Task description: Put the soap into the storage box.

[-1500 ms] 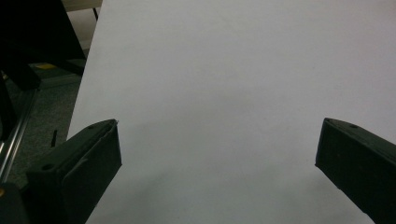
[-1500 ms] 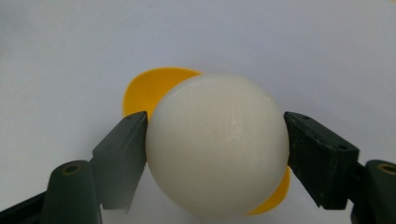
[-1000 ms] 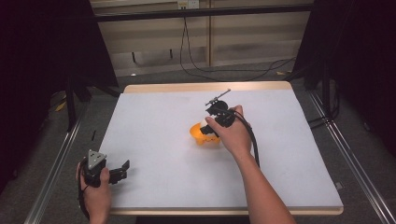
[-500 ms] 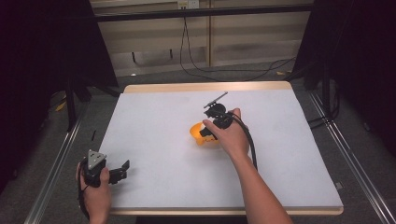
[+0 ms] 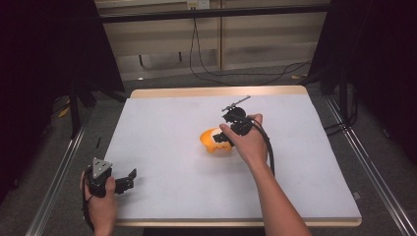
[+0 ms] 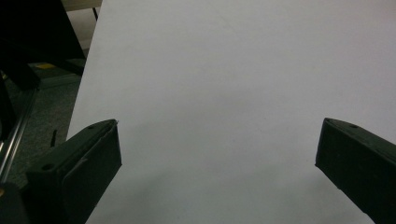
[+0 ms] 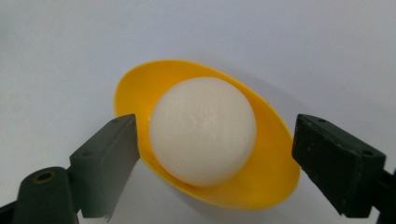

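A small yellow bowl (image 5: 210, 141) sits near the middle of the white table (image 5: 167, 123). In the right gripper view the yellow bowl (image 7: 275, 154) holds a white ball (image 7: 203, 129). My right gripper (image 7: 215, 163) is open, one jaw on each side of the bowl, not touching the ball. From above, the right gripper (image 5: 222, 139) hangs over the bowl's right side, held by a hand. My left gripper (image 5: 127, 179) rests open near the table's front left corner. Between the left gripper's (image 6: 217, 154) jaws lies bare white table (image 6: 224, 70).
Dark metal rails (image 5: 54, 182) run along both sides of the table. Cables (image 5: 236, 73) lie on the floor behind the far edge. A cable (image 5: 269, 152) trails from the right gripper along the forearm.
The right hand and its gripper have shifted slightly toward the near side over the bowl. The left gripper has stayed where it was.
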Available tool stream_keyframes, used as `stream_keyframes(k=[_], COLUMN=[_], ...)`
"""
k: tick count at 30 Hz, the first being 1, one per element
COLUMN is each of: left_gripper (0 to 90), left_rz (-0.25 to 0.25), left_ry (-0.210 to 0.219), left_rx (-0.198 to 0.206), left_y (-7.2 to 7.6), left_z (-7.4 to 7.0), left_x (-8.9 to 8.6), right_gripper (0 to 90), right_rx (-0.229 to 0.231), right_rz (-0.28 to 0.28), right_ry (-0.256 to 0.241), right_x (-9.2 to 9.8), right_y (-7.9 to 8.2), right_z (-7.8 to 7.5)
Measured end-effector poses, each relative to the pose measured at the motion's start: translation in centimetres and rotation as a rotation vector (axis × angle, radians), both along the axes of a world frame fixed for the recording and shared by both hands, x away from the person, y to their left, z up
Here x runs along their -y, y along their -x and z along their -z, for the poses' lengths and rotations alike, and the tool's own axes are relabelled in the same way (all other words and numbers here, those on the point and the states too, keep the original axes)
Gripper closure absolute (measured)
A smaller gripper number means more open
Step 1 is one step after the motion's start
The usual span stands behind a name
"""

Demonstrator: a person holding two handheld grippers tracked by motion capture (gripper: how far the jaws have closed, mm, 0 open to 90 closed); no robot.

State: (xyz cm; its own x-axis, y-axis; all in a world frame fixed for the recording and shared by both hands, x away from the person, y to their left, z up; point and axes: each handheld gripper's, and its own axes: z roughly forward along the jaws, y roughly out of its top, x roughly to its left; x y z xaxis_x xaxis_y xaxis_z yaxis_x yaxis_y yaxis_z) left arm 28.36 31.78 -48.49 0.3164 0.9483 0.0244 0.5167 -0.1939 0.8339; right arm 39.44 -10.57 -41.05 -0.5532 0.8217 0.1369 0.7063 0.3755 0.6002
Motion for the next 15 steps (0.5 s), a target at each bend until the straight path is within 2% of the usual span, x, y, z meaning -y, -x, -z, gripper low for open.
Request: stream_keyframes(k=[3, 7, 9, 15], left_gripper=[0.0, 0.0, 0.0, 0.0], left_rz=[0.0, -0.003, -0.003, -0.004], left_ry=[0.0, 0.001, 0.003, 0.004], left_rx=[0.0, 0.0, -0.001, -0.002], left_y=[0.0, 0.0, 0.0, 0.0], left_z=[0.0, 0.0, 0.0, 0.0], left_x=[0.0, 0.0, 0.0, 0.0], right_gripper=[13.5, 12.4, 12.2, 10.2], right_rx=[0.017, 0.011, 0.022, 0.04], right_rz=[0.001, 0.011, 0.006, 0.021], right_ry=[-0.009, -0.025, -0.029, -0.029], right_x=[0.7, 1.8, 2.4, 4.1], right_y=[0.4, 1.1, 1.4, 2.4], right_z=[-0.1, -0.2, -0.1, 0.2])
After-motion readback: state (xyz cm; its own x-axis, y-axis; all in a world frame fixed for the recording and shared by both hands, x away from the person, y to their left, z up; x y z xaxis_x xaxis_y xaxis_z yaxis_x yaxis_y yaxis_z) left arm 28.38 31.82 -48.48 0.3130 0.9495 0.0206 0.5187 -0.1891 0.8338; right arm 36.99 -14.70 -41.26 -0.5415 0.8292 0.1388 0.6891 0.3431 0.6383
